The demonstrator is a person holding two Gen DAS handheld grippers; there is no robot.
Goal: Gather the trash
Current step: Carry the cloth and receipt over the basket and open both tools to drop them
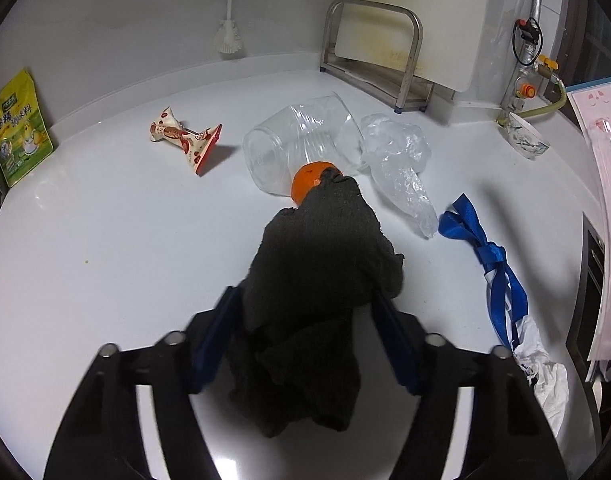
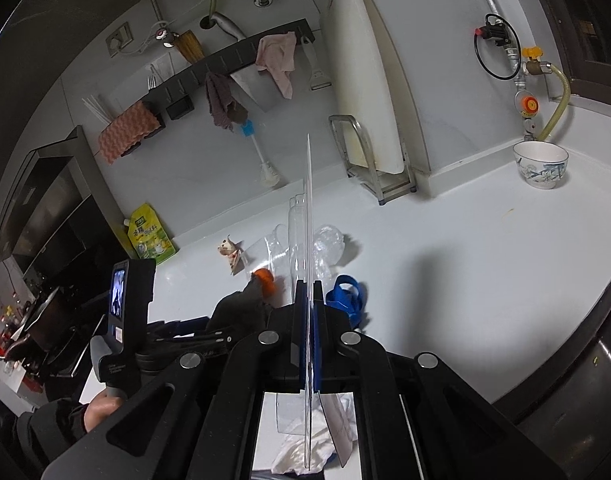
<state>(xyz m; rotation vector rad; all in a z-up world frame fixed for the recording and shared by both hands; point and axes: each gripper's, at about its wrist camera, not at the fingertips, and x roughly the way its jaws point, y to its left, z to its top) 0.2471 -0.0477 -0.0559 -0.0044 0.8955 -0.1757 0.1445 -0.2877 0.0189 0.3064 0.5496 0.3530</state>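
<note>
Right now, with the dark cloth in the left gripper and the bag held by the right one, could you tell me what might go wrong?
1. The dark cloth hangs between the left gripper's blue pads; much of it droops loose and could slip out.
2. Its far end lies against the orange beside the tipped clear cup; dragging it may roll both away.
3. The right gripper pinches only an edge of the clear bag, so it could slide free.

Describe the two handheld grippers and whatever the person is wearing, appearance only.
Both grippers are black, with angular linkage arms joined by round silver pins and blue pads lining the fingers: left gripper, right gripper. From the right wrist view, the left unit carries a black upright housing with a small lit screen and a grey handle. The hand gripping it emerges from a dark sleeve.
</note>
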